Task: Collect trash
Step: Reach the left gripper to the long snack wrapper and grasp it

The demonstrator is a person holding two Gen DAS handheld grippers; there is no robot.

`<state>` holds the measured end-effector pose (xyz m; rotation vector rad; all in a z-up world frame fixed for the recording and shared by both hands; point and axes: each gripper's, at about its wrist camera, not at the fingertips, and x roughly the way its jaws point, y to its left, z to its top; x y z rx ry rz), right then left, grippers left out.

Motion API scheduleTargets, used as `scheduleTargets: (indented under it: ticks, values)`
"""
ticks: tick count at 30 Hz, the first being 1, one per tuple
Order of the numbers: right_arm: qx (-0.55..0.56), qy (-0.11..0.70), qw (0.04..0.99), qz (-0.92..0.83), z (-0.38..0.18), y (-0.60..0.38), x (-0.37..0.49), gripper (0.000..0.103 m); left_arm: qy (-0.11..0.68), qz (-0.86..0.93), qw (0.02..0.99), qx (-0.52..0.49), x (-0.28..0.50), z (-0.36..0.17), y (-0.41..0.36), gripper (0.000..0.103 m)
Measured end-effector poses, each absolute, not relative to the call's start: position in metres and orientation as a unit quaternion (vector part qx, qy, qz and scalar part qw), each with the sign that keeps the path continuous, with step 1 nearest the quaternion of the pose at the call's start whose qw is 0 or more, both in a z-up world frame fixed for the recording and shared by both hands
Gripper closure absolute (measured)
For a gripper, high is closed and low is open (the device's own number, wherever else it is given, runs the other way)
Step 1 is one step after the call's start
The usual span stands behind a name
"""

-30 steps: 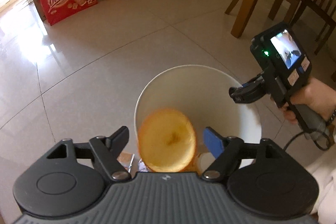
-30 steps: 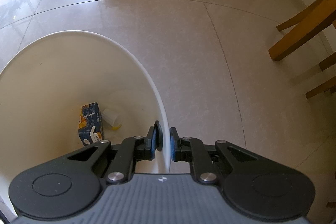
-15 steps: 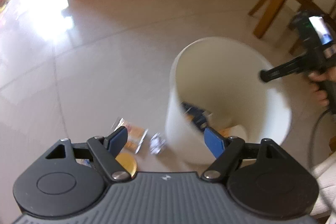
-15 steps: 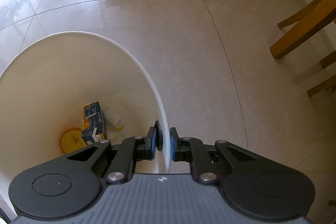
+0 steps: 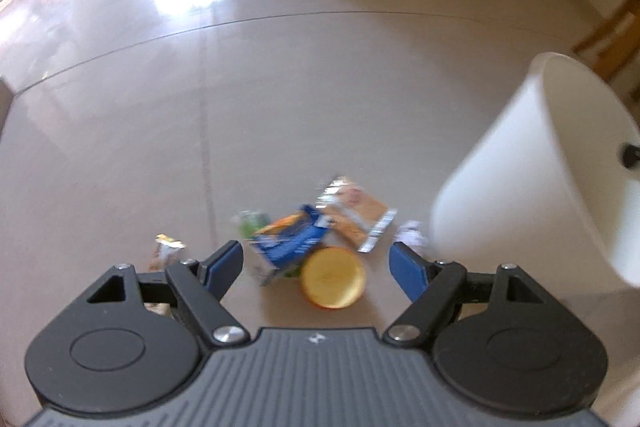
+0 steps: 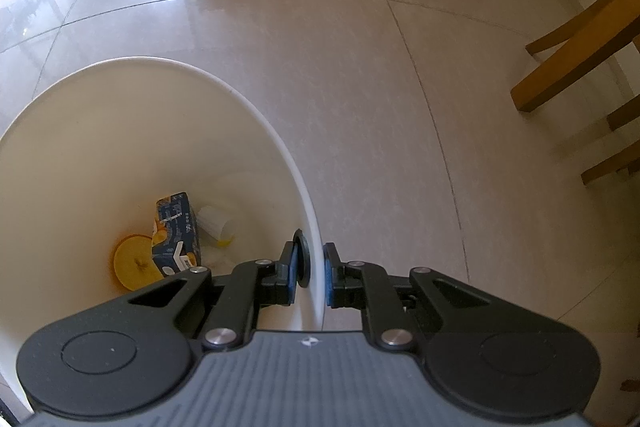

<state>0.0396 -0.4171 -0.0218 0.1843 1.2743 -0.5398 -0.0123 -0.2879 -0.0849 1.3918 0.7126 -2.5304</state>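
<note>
Trash (image 5: 316, 247) is lying in a small heap on the tiled floor (image 5: 280, 87), and through my left wrist camera I am looking straight down on it. My left gripper (image 5: 316, 265) is hanging over the heap with its jaws apart and nothing between the blue pads. Under it I am seeing a yellow disc (image 5: 333, 282), a blue and orange pack (image 5: 290, 241) touching it, a foil wrapper (image 5: 354, 213) just behind, a crumpled white scrap (image 5: 412, 233) beside the white bin (image 5: 500, 167), and a small torn wrapper (image 5: 168, 247) off to the left. This picture is blurring, so I am not reading any labels. The bin is standing at the right of the heap, and only its outer wall and rim are showing here.

My right wrist camera is giving me what the left one is not: the bin's inside. My right gripper (image 6: 310, 277) is clamping the bin's rim (image 6: 312, 227), one pad inside and one outside. At the bottom are lying a dark blue carton (image 6: 176, 231), an orange disc (image 6: 132, 263) and a white paper cup (image 6: 216, 225). Wooden chair legs (image 6: 576, 67) are standing at the right.
</note>
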Motion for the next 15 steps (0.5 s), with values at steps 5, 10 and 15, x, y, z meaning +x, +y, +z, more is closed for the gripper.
scheduleTargets:
  ticks: [5, 10, 15]
  values:
    - [0.081, 0.587, 0.766, -0.250, -0.022, -0.417, 0.040, 0.087, 0.227, -0.831, 0.129, 0.491, -0.011, -0.123, -0.318, 0.022]
    - [0.078, 0.588, 0.766, -0.249, -0.022, -0.416, 0.040, 0.087, 0.231, -0.808, 0.166, 0.516, -0.005, -0.167, -0.346, 0.022]
    - [0.073, 0.589, 0.765, -0.248, -0.023, -0.415, 0.040, 0.087, 0.208, -0.803, 0.173, 0.530, 0.000, -0.206, -0.364, 0.022]
